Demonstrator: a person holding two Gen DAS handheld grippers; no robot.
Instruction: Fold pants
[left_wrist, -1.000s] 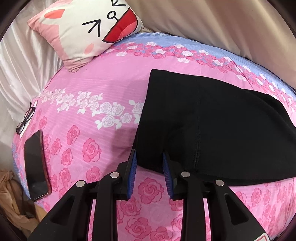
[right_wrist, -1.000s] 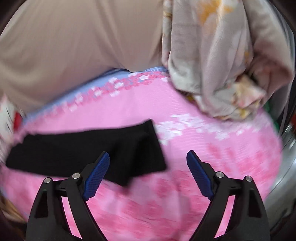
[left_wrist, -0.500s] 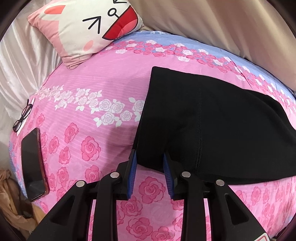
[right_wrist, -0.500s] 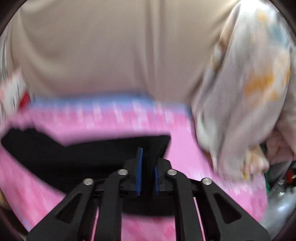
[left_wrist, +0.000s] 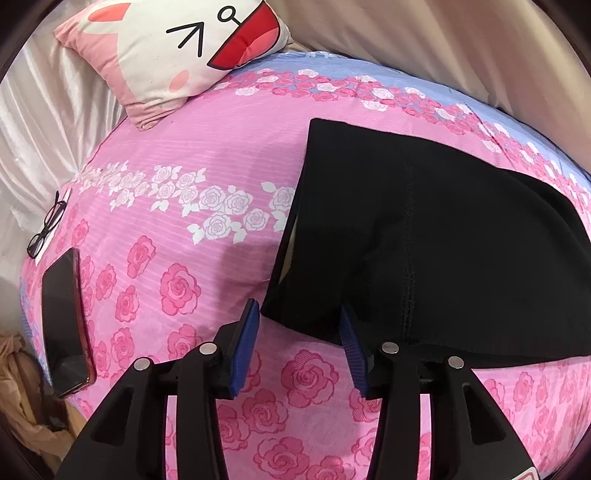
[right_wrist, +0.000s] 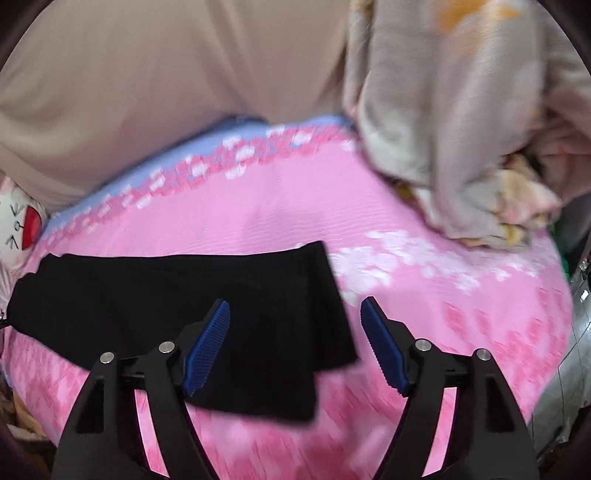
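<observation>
Black pants (left_wrist: 424, 236) lie flat on a pink rose-print bedsheet (left_wrist: 207, 155). In the left wrist view my left gripper (left_wrist: 297, 319) is open, its blue pads on either side of the pants' near left corner, which lies loose between them. In the right wrist view the pants (right_wrist: 177, 299) stretch leftward, and their leg end lies under my right gripper (right_wrist: 295, 314). That gripper is open and holds nothing; the view is motion-blurred.
A cartoon-face pillow (left_wrist: 173, 48) sits at the back left. A black phone (left_wrist: 62, 321) and glasses (left_wrist: 46, 229) lie at the bed's left edge. A crumpled pale floral blanket (right_wrist: 472, 122) hangs at the right. A beige curtain (right_wrist: 166, 85) runs behind the bed.
My left gripper has opened and let go of the pants' corner. My right gripper was shut on the leg end half a second ago and has now opened, leaving it on the bed.
</observation>
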